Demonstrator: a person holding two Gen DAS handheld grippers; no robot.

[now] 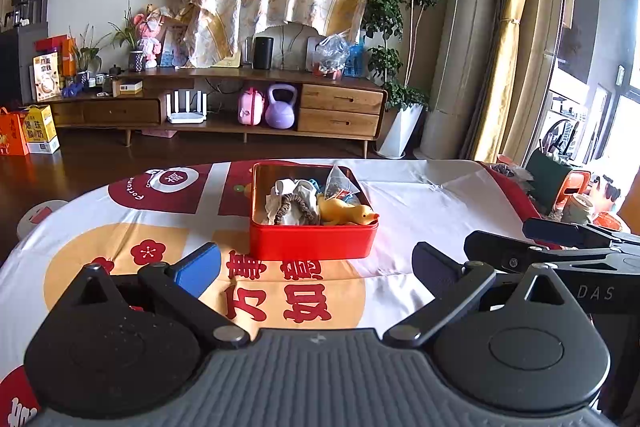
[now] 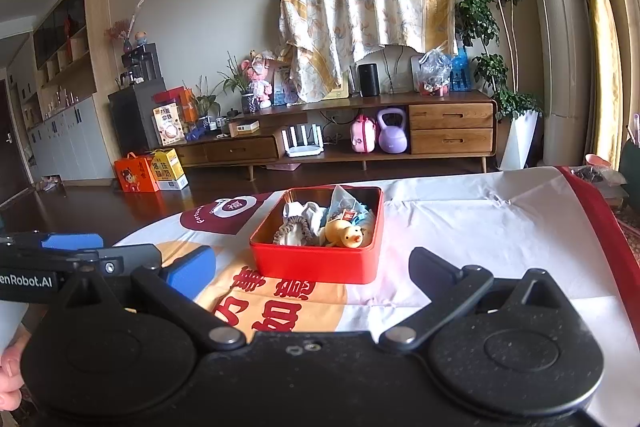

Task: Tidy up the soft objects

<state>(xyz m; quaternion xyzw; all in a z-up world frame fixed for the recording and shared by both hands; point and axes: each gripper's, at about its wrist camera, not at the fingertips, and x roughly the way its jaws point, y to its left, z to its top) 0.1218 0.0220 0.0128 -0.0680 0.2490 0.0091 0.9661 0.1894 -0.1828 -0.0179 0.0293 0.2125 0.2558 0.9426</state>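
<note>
A red tin box (image 1: 312,241) (image 2: 316,263) stands on the printed tablecloth ahead of both grippers. Inside lie a yellow rubber duck (image 1: 348,213) (image 2: 347,233), a brown hair scrunchie (image 1: 294,209) (image 2: 292,229), white cloth (image 1: 286,193) (image 2: 308,213) and a clear plastic packet (image 1: 340,183) (image 2: 344,205). My left gripper (image 1: 316,267) hovers open just short of the box, nothing between its fingers. My right gripper (image 2: 312,269) is likewise open and holds nothing, its fingers flanking the near wall of the box. Each gripper shows at the edge of the other's view.
The table (image 1: 420,195) has a white, red and orange cloth (image 2: 480,227). Clutter sits at its far right corner (image 1: 576,195). Beyond is dark floor, a wooden TV console (image 1: 248,99), a plant (image 1: 400,27) and curtains. A hand (image 2: 10,375) shows at the lower left.
</note>
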